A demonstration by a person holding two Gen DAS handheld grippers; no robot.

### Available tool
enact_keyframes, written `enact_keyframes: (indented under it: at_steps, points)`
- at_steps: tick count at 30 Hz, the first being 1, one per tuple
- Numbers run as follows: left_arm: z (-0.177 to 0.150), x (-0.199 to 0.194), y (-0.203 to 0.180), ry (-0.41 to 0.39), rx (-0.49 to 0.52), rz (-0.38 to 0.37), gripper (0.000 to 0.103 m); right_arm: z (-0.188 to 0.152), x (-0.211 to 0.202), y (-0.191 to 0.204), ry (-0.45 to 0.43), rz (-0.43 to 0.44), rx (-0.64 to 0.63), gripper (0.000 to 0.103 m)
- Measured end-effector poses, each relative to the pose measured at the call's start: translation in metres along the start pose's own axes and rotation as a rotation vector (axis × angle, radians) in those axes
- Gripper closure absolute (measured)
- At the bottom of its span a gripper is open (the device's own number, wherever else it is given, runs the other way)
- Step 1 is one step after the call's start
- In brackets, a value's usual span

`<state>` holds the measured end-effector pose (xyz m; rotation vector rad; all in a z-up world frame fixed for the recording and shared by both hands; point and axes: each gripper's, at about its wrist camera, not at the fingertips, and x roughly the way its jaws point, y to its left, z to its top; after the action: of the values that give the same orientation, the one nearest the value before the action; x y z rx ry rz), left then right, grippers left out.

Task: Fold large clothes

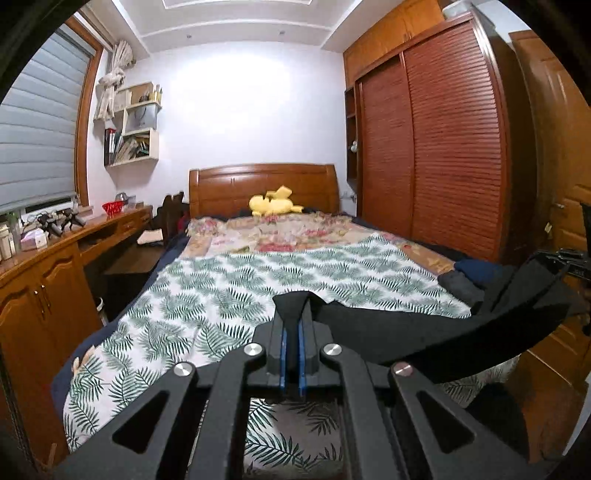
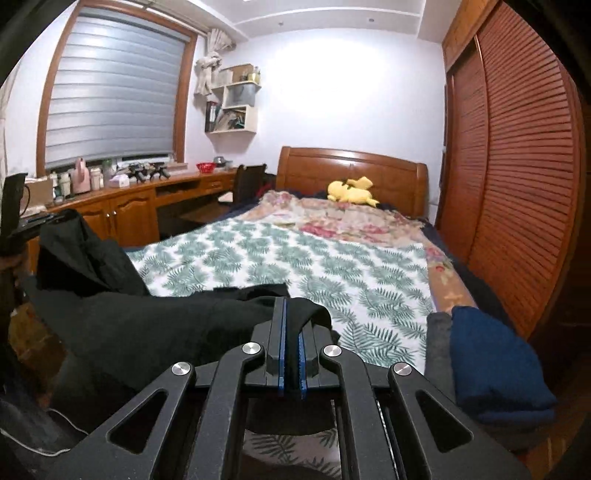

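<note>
Overhead, a white stepped ceiling (image 1: pixel 236 22) tops a small bedroom with pale walls. Most of the floor space goes to a wide bed (image 1: pixel 266 280) spread with a white sheet printed in green fern leaves, a floral quilt (image 1: pixel 273 230) bunched nearer the glossy wooden headboard (image 1: pixel 264 182), where a yellow plush toy (image 1: pixel 273 203) lies. Along the window side runs a long brown wooden bench (image 2: pixel 147 199) with cupboard doors, carrying bottles and a red basket (image 2: pixel 205 167); above it hang a grey slatted blind (image 2: pixel 114 88) and white wall shelves (image 2: pixel 232 99). Opposite stands a tall reddish wardrobe with louvred sliding doors (image 1: pixel 432 147). Folded dark blue and grey garments (image 2: pixel 491 365) sit at the bed's edge by the wardrobe. Both tools are held above the foot of the bed: the left tongs (image 1: pixel 291 325) and the right tongs (image 2: pixel 291 325) are each clamped on an edge of a large black cloth garment (image 1: pixel 424 339), which stretches between them and sags over the sheet.
</note>
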<state>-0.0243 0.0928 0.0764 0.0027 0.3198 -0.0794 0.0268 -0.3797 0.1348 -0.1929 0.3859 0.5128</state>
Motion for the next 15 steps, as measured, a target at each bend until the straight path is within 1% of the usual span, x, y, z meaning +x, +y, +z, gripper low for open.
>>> enact_keyframes:
  at_steps: [3, 5, 7, 10, 15]
  points:
    - [-0.009, 0.036, 0.009, 0.057, -0.029, 0.0, 0.102, -0.012, 0.026, -0.002, 0.051, -0.005, -0.005, 0.101]
    - [-0.016, 0.067, 0.015, 0.095, -0.046, 0.013, 0.101, -0.021, 0.049, -0.006, 0.083, 0.004, 0.003, 0.101]
    - [-0.018, 0.096, 0.02, 0.115, -0.057, 0.031, 0.102, -0.025, 0.074, -0.012, 0.108, -0.003, 0.009, 0.101]
    - [-0.017, 0.131, 0.025, 0.125, -0.063, 0.054, 0.101, -0.027, 0.118, -0.026, 0.131, -0.034, 0.012, 0.101]
    - [-0.009, 0.183, 0.032, 0.11, -0.07, 0.083, 0.102, -0.023, 0.184, -0.059, 0.143, -0.07, 0.044, 0.1]
